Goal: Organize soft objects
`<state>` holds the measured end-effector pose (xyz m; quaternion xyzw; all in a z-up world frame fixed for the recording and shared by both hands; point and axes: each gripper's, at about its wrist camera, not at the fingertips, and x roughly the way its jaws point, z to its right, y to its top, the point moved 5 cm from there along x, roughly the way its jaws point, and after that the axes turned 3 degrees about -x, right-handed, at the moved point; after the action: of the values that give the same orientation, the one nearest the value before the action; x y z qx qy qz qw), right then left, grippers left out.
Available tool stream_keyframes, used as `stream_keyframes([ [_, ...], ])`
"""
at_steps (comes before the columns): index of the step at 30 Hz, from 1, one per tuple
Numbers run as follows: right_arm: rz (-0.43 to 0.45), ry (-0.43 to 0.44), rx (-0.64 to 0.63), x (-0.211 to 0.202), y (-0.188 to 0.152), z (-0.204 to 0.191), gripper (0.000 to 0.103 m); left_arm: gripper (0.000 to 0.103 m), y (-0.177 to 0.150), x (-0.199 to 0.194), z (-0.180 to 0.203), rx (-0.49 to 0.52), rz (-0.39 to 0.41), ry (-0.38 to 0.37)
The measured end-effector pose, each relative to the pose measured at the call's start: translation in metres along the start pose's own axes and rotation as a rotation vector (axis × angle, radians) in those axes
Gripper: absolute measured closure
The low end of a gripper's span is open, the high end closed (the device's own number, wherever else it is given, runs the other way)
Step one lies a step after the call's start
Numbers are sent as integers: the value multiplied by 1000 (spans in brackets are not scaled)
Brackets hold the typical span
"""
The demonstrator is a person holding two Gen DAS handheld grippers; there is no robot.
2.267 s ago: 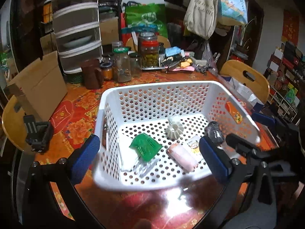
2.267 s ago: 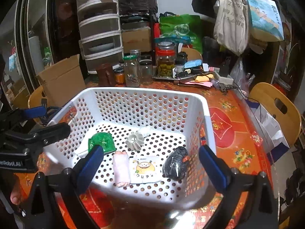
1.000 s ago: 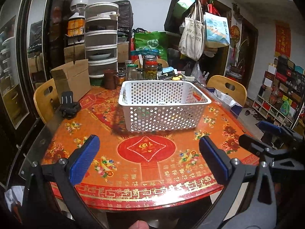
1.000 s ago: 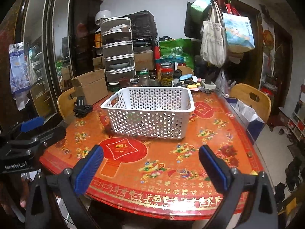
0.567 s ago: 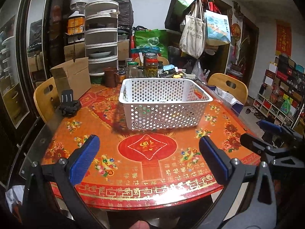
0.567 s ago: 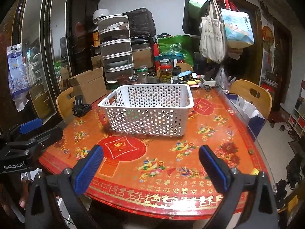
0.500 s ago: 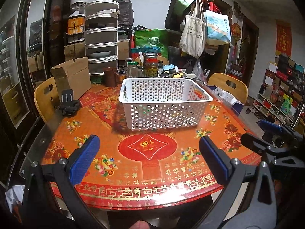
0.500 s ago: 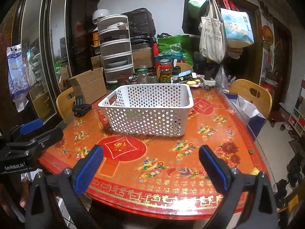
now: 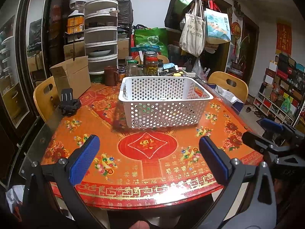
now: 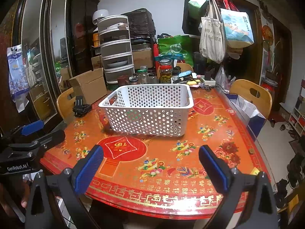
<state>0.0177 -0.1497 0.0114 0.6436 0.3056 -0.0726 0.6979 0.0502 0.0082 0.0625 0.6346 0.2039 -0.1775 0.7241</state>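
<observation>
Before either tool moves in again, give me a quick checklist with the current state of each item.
1. Left tool open, holding nothing: ok.
2. Right tool open, holding nothing: ok.
3. White basket upright on the table: ok.
4. Table between tools and basket free of obstacles: ok.
5. Soft objects inside basket identifiable: cannot tell, the walls hide them.
6. Both tools apart from the basket: ok.

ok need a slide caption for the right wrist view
Open right gripper held back from a white perforated basket on the red patterned table, left gripper alongside.
</observation>
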Motion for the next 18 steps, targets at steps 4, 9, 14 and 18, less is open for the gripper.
stream_keyframes([
  [4,-1,0,0,0,0,-2,3,0,0,0,0,-1,1,0],
  [9,1,0,3,0,0,-3,3,0,0,1,0,0,-1,0],
  [14,1,-1,2,0,0,-3,3,0,-2,1,1,3,-2,-2],
  [18,1,0,3,0,0,-3,3,0,-2,1,1,3,-2,-2],
])
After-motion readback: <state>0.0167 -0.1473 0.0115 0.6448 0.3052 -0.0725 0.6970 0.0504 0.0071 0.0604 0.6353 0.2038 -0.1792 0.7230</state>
